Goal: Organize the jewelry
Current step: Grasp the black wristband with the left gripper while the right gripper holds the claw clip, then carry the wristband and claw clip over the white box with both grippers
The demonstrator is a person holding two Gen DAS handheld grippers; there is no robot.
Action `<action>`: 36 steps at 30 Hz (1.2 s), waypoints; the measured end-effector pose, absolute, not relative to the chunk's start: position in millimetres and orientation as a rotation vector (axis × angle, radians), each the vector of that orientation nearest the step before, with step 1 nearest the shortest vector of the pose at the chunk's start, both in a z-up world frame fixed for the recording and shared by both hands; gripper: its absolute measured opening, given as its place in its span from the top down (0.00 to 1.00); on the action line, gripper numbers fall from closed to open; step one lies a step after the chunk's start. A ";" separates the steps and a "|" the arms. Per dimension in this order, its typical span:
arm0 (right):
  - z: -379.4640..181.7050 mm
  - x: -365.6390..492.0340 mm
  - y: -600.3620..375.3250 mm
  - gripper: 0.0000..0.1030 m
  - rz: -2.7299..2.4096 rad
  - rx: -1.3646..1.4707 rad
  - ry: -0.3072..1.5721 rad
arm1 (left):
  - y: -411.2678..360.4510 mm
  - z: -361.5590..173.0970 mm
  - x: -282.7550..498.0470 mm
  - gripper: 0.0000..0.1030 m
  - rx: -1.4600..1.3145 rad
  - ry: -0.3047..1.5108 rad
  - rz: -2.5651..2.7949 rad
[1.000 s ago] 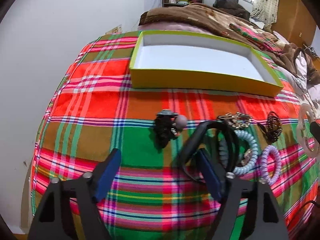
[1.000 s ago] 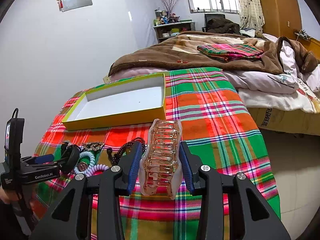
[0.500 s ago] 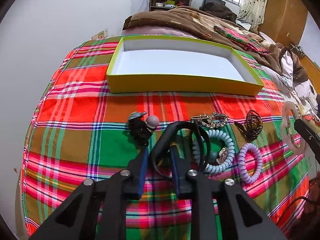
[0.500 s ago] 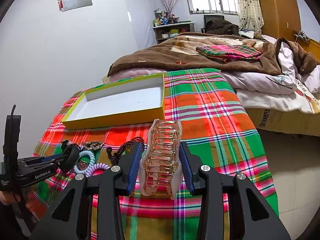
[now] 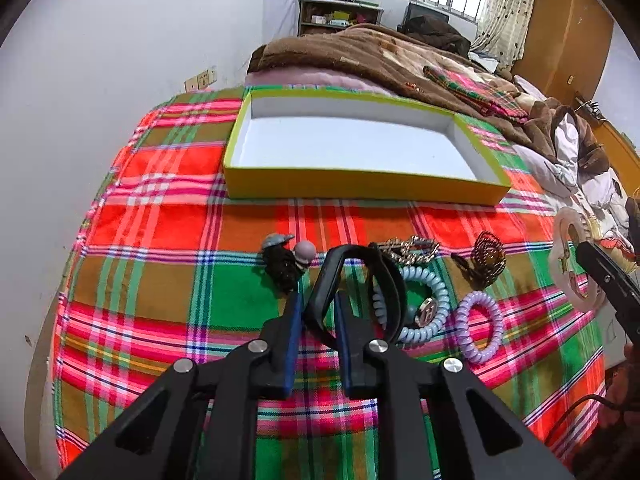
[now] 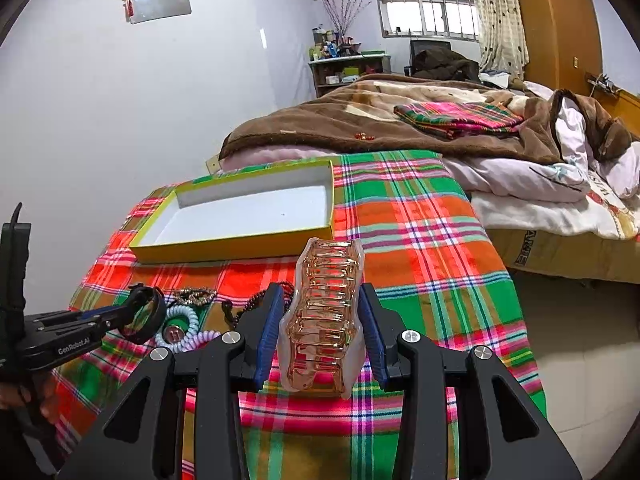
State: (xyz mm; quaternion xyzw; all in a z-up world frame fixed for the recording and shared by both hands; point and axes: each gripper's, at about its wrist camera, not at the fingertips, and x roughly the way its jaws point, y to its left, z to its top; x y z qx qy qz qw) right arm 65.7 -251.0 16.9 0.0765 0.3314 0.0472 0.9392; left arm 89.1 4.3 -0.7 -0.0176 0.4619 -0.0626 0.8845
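Plaid cloth (image 5: 160, 280) in red, green and orange covers a table beside a bed (image 6: 460, 128). The left gripper (image 5: 318, 312) has its jaws closing narrowly on a black band (image 5: 360, 280), the blue pads against one side of its loop. Just right of the band lie a pale blue coil hair tie (image 5: 432, 304), a purple coil hair tie (image 5: 480, 328), a gold chain (image 5: 408, 249) and a brown bead bracelet (image 5: 488, 260). A black hair tie with a grey ball (image 5: 286, 262) sits to the left. The right gripper (image 6: 320, 328) holds a clear pinkish hair claw (image 6: 324, 320) upright between half-open jaws. An empty yellow box (image 5: 360, 188) with a white inside rests farther back on the cloth.
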 end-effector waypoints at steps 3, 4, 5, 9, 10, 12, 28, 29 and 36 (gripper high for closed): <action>21.3 66.8 -249.6 0.62 0.095 0.152 0.668 | 8.7 8.1 89.4 0.87 -0.041 0.937 -0.125; 22.8 67.2 -248.8 0.62 0.096 0.149 0.666 | 9.8 10.4 89.5 0.87 -0.042 0.930 -0.122; 24.6 67.6 -247.8 0.62 0.096 0.146 0.661 | 11.0 11.8 90.5 0.87 -0.040 0.926 -0.121; 25.7 66.7 -244.8 0.62 0.104 0.145 0.657 | 14.0 7.1 93.6 0.87 -0.040 0.938 -0.122; 25.0 66.8 -244.3 0.62 0.104 0.144 0.659 | 15.4 4.8 93.9 0.87 -0.055 0.941 -0.121; 23.3 67.5 -244.4 0.62 0.105 0.146 0.665 | 16.2 -1.1 96.4 0.85 -0.076 0.963 -0.136; 18.7 71.0 -240.6 0.62 0.117 0.137 0.684 | -7.7 -21.2 105.7 0.68 0.056 1.010 -0.139; 18.8 70.8 -240.6 0.62 0.116 0.138 0.683 | -8.3 -20.9 105.0 0.72 0.059 1.010 -0.147; 19.8 71.6 -240.2 0.62 0.114 0.136 0.679 | -5.0 -17.6 104.2 0.86 0.055 1.015 -0.149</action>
